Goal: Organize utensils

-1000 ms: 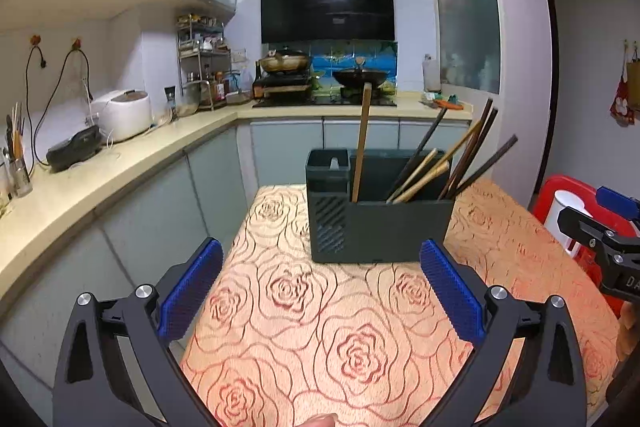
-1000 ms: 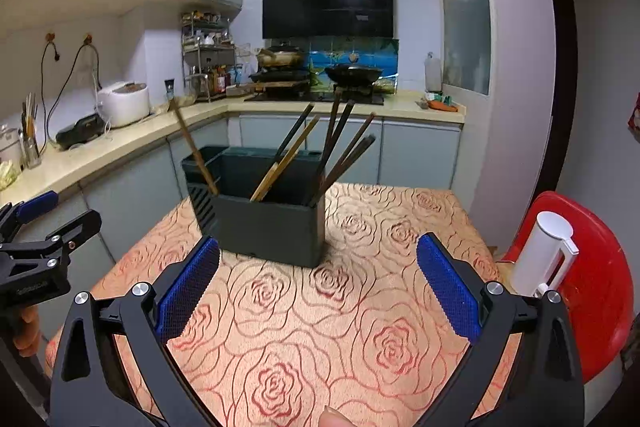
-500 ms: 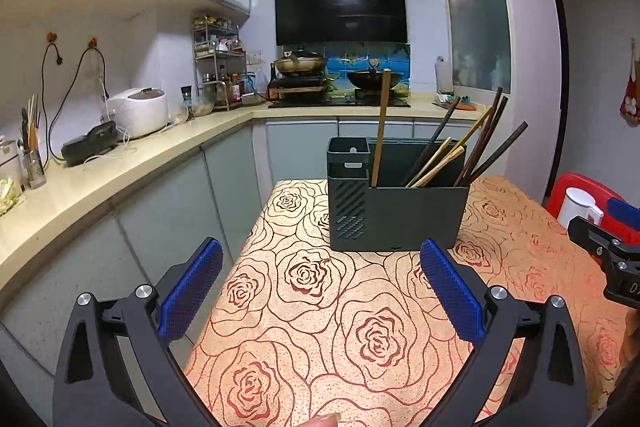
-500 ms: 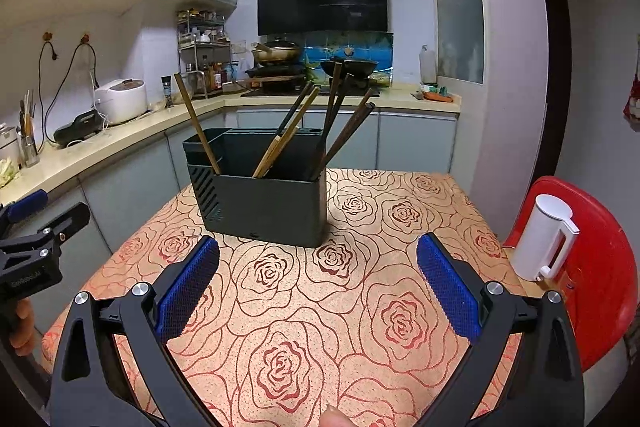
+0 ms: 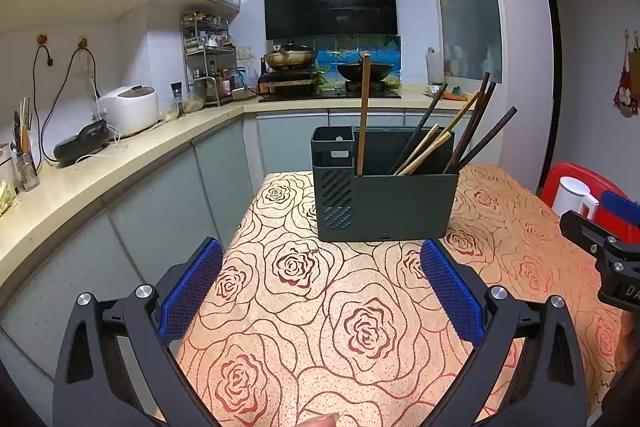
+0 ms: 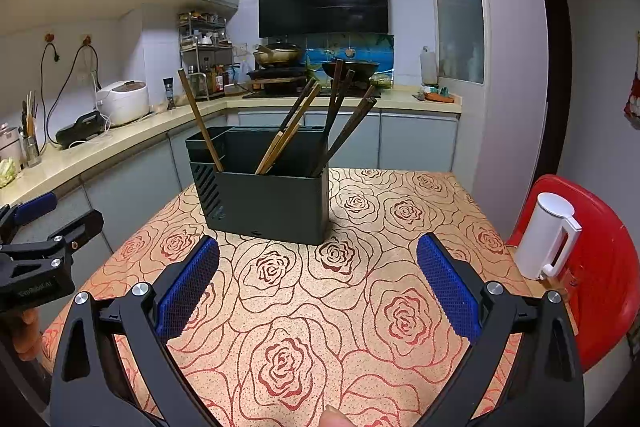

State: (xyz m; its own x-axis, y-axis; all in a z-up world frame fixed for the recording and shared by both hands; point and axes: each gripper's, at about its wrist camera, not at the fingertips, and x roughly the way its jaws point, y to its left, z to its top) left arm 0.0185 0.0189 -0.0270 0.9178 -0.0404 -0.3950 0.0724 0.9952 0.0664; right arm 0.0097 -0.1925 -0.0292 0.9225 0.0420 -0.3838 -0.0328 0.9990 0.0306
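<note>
A dark green utensil holder point(image 5: 384, 203) stands on the rose-patterned table point(image 5: 328, 327); it also shows in the right wrist view point(image 6: 268, 199). Several chopsticks point(image 5: 452, 135) lean in its large compartment, with one wooden stick point(image 5: 363, 115) upright near the left divider. In the right wrist view the chopsticks point(image 6: 320, 123) fan out and the wooden stick point(image 6: 200, 127) leans left. My left gripper point(image 5: 320, 291) is open and empty, in front of the holder. My right gripper point(image 6: 318, 287) is open and empty, also in front of it.
A white kettle point(image 6: 548, 235) sits on a red chair point(image 6: 600, 267) right of the table. A kitchen counter point(image 5: 100, 167) with a rice cooker point(image 5: 128, 109) runs along the left. The stove and pans point(image 5: 324, 67) are at the back.
Both grippers have pulled back and risen from the holder, which now looks farther away. Both stay open and empty.
</note>
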